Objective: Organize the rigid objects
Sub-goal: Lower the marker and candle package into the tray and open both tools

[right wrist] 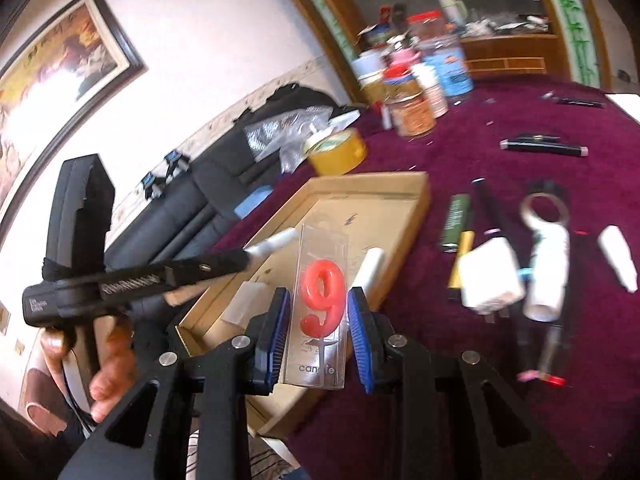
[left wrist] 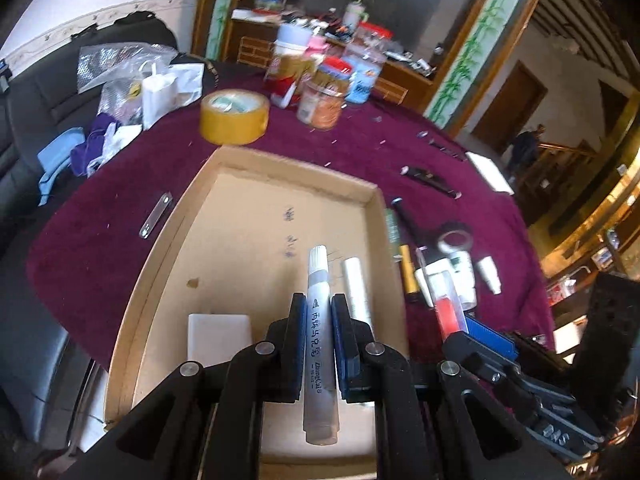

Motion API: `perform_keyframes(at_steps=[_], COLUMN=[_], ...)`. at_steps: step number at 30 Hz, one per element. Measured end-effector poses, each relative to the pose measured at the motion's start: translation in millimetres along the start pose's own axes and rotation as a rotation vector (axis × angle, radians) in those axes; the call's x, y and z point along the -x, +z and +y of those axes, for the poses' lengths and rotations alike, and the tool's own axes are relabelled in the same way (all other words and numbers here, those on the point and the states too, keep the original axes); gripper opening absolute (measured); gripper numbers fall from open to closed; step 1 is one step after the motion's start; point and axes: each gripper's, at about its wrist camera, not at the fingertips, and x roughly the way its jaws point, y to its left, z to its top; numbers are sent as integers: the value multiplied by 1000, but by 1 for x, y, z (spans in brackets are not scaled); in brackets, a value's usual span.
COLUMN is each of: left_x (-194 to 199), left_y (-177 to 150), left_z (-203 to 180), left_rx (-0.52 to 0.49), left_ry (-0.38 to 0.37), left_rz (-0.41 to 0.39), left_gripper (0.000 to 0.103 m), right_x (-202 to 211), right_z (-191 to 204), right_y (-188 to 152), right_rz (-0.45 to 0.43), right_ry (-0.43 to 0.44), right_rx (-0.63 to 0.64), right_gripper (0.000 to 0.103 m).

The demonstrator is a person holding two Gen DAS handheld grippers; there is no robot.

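Note:
My left gripper [left wrist: 319, 312] is shut on a grey-white marker pen [left wrist: 319, 332] and holds it over the open cardboard box [left wrist: 168, 240]. A silver tube [left wrist: 357, 292] and a white block [left wrist: 219, 338] lie in the box. My right gripper [right wrist: 319, 310] is shut on a clear packet with a red "9" candle [right wrist: 322, 300], held above the box's near right edge [right wrist: 404, 216]. The left gripper shows in the right wrist view [right wrist: 256, 252], and the right gripper with the candle in the left wrist view [left wrist: 450, 316].
On the purple tablecloth [left wrist: 100, 248] right of the box lie several pens, a green lighter [right wrist: 456, 220], a white plug [right wrist: 490, 276], a white tube [right wrist: 548, 276] and a white cap [right wrist: 618, 262]. A yellow tape roll [left wrist: 234, 116] and jars [left wrist: 320, 80] stand behind it.

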Motion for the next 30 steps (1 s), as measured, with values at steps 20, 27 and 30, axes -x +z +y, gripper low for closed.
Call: perform_keyframes(at_steps=[20,27,30], left_x=[-63,-61,-56], left_y=[-7,-10,-9], left_z=[22,17,17], left_rx=[60,39,48], left_ry=[32,22,-11], left_rz=[112,119,97], left_gripper=[12,17,45], right_x=[-79,-77,-69], right_z=[23,27,29], right_y=[-12,-15,-17], right_rz=[148,140,126], right_ry=[-235,-199,-153], right_rx=[153,173,199], right_gripper=[29,45,63])
